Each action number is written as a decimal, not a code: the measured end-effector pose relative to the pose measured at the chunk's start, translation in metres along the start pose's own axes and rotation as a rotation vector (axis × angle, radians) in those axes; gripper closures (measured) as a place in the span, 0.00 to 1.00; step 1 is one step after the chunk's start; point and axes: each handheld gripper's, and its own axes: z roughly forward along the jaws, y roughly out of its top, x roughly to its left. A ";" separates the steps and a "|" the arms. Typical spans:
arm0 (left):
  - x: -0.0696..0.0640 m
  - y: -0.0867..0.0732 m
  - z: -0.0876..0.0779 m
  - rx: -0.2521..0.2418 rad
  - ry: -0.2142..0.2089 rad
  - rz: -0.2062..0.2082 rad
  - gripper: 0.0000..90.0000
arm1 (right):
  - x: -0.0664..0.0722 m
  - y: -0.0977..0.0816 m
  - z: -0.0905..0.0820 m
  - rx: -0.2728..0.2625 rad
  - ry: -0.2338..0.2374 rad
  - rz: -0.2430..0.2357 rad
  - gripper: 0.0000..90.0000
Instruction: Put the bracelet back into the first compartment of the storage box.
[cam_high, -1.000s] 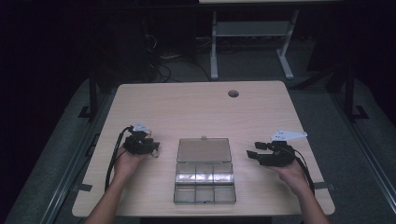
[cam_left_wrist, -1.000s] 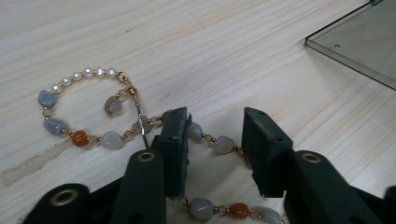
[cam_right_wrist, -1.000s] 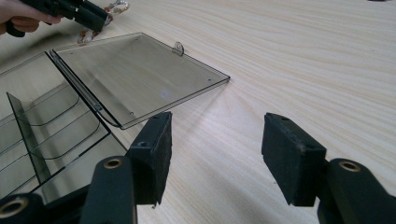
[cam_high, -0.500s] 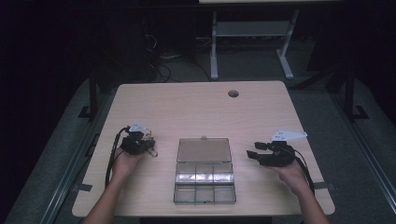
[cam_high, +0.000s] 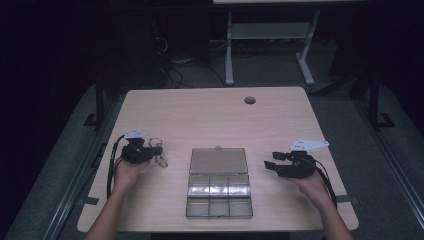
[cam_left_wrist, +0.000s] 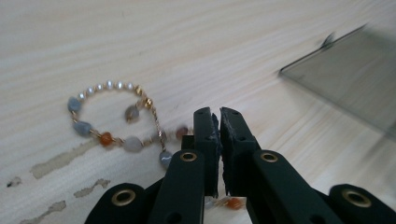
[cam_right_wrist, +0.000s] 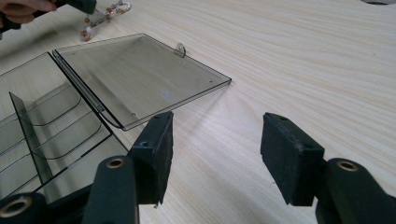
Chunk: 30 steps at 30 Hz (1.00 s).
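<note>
A beaded bracelet of pearl, grey and orange beads on a gold chain sits at the tip of my left gripper. The jaws have just closed, and its chain runs in between the pads. From above, the left gripper is left of the clear box with the bracelet trailing under its tip. The right gripper view has the bracelet dangling over the wood. My right gripper stands open and holds nothing, beside the lid. In the high view it is right of the box.
A clear plastic organiser box with several compartments lies open at the table's front middle, its lid folded flat behind it. A round cable hole is in the far tabletop. Worn paint marks show on the wood near the bracelet.
My left gripper has drifted a little to the left, away from the box, and its jaws have shut on the bracelet. The right gripper has stayed put.
</note>
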 end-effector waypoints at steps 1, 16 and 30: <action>0.000 0.001 -0.003 -0.016 -0.006 -0.003 0.95 | 0.000 0.000 0.000 0.000 0.000 0.001 0.48; -0.003 0.022 -0.046 -0.166 -0.039 0.011 0.95 | 0.000 0.001 -0.001 -0.003 -0.002 -0.003 0.48; -0.015 0.042 -0.073 -0.249 -0.070 0.036 0.95 | 0.001 0.001 0.001 0.001 -0.001 -0.002 0.48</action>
